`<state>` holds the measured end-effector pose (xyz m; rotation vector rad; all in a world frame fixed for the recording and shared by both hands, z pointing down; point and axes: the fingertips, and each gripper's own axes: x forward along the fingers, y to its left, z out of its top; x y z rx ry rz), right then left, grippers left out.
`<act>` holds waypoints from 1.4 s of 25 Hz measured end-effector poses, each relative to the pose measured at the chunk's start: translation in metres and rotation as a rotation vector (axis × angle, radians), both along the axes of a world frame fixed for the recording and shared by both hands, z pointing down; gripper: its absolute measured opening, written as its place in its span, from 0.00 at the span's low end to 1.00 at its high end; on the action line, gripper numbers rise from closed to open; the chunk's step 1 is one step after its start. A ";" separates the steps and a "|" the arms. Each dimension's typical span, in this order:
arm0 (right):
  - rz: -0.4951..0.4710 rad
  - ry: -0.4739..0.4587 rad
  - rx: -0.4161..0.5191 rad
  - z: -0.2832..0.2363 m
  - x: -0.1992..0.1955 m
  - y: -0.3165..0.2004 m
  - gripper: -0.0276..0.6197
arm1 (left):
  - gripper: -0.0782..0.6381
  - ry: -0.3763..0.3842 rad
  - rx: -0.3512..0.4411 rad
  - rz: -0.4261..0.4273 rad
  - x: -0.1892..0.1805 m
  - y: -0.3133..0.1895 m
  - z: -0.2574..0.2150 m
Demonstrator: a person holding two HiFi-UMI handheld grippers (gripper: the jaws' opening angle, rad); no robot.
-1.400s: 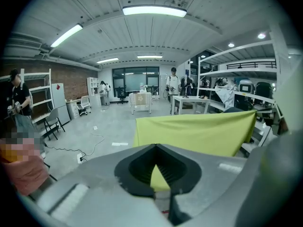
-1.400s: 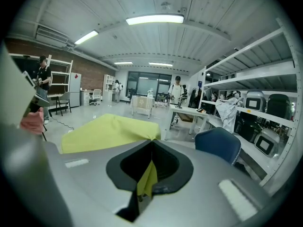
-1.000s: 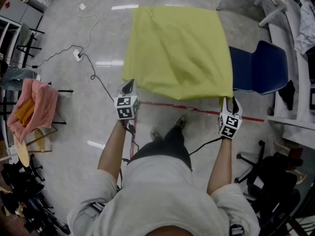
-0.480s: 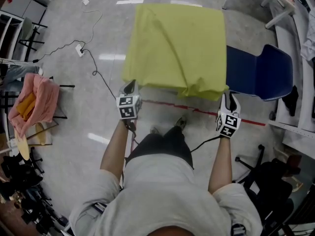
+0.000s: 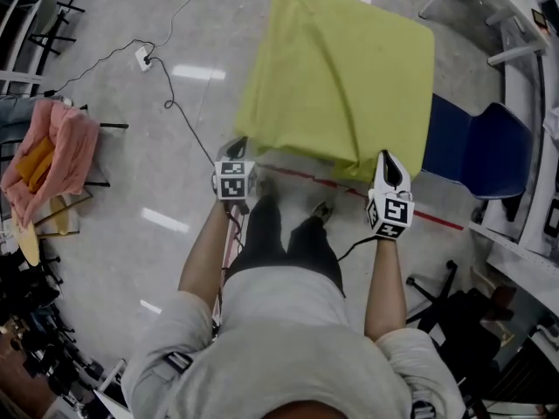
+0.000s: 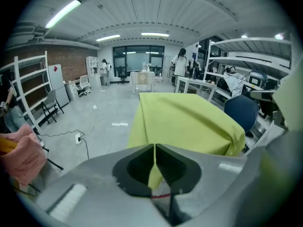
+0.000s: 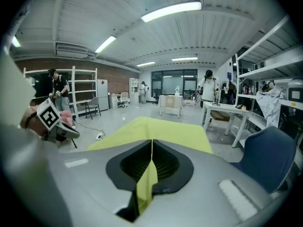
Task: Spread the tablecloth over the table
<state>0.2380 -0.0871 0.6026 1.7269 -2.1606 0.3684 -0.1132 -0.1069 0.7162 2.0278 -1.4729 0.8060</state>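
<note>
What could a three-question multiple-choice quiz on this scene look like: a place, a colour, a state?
1. Where is the blue chair? A) right of the tablecloth B) left of it C) on it
2. Tablecloth's colour? A) pink B) yellow-green C) white
3. The fingers of the right gripper? A) apart, empty B) shut on a cable C) shut on the tablecloth
Answers: 1 A, head view shows it at the cloth's right; 2 B, every view shows it; 3 C, cloth is pinched between them.
</note>
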 end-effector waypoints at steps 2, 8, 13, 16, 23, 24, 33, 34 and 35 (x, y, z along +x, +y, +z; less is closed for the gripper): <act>-0.001 0.010 -0.009 -0.001 -0.022 -0.007 0.06 | 0.15 0.011 -0.050 0.007 -0.016 -0.007 0.022; 0.032 0.046 -0.058 0.010 -0.065 -0.017 0.06 | 0.33 0.103 -0.177 0.045 -0.038 -0.027 0.074; 0.087 0.060 -0.078 0.014 -0.080 -0.021 0.05 | 0.36 0.123 -0.248 0.148 -0.026 -0.039 0.100; 0.108 0.062 -0.081 0.013 -0.088 -0.021 0.05 | 0.36 0.104 -0.279 0.191 -0.021 -0.042 0.110; 0.117 0.060 -0.084 0.015 -0.086 -0.018 0.05 | 0.22 0.105 -0.269 0.160 -0.023 -0.056 0.106; 0.111 0.059 -0.087 0.016 -0.086 -0.018 0.05 | 0.14 0.099 -0.255 0.158 -0.025 -0.057 0.102; -0.008 0.027 -0.054 0.013 -0.138 -0.043 0.05 | 0.15 0.113 -0.133 -0.027 -0.105 -0.077 0.054; -0.018 0.025 -0.050 0.011 -0.144 -0.044 0.05 | 0.15 0.117 -0.131 -0.039 -0.110 -0.076 0.053; -0.025 0.024 -0.046 0.009 -0.149 -0.044 0.05 | 0.16 0.116 -0.135 -0.043 -0.112 -0.072 0.053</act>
